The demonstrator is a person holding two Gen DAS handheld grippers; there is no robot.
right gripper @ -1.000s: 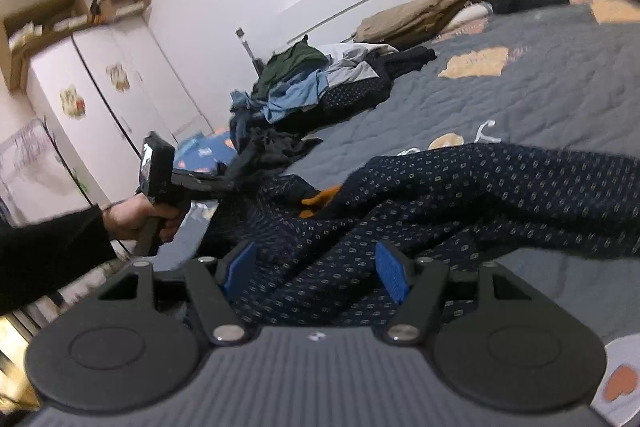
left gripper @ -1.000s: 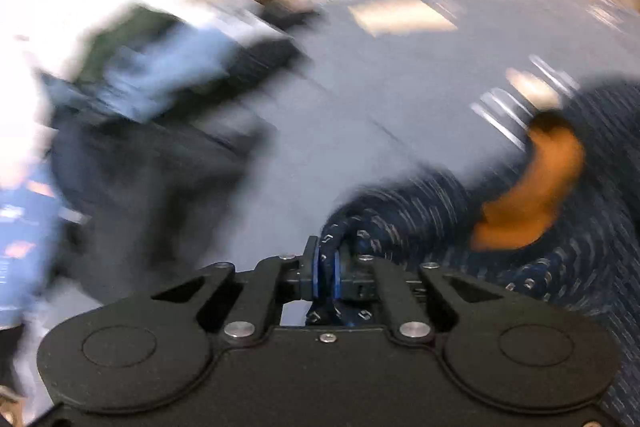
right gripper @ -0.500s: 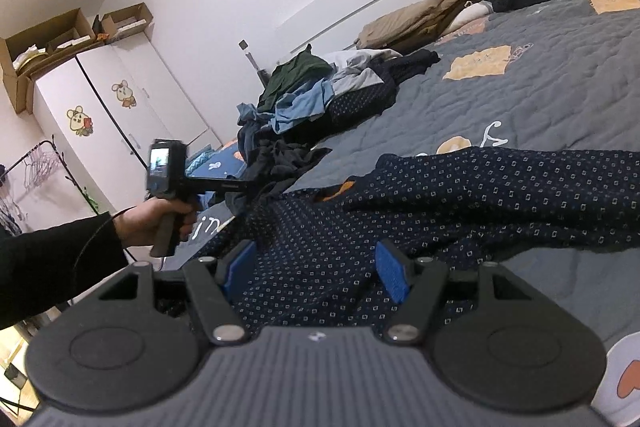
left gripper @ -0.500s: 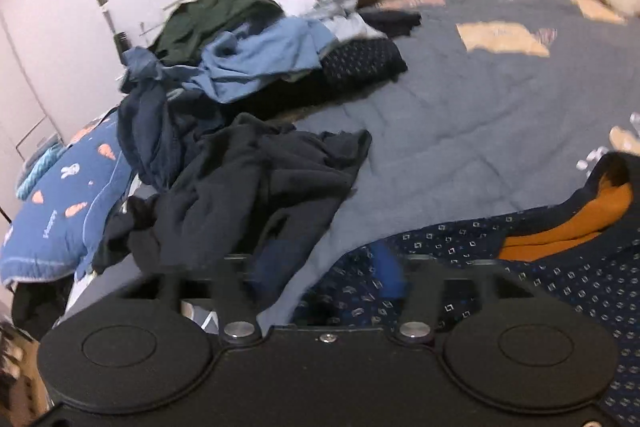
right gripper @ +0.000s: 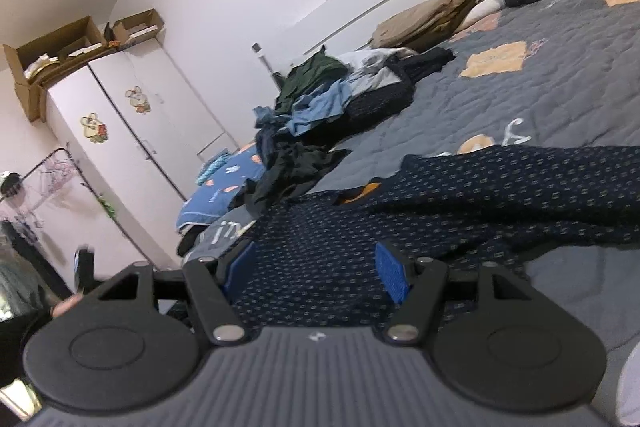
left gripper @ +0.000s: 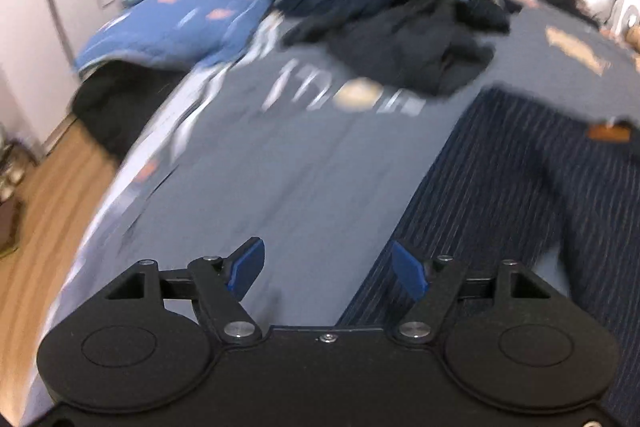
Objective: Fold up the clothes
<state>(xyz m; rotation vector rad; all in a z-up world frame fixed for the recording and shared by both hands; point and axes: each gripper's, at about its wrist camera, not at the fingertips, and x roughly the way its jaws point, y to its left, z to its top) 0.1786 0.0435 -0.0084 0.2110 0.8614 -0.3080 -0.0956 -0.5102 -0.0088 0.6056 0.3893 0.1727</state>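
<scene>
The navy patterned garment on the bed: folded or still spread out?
Spread out, not folded. The navy patterned garment lies open across the grey quilt, orange lining showing at its neck, one sleeve stretched sideways; no gripper holds it.

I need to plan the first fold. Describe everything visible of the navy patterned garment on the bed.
The navy patterned garment is dark blue fabric with a small, regular pale print and an orange inner lining showing at an opening. It lies spread out, loosely wrinkled and unfolded, on the grey quilted bedspread. One long part stretches away to the right. Neither gripper pinches it. A pile of other clothes lies beyond it; whether they touch is unclear.
</scene>
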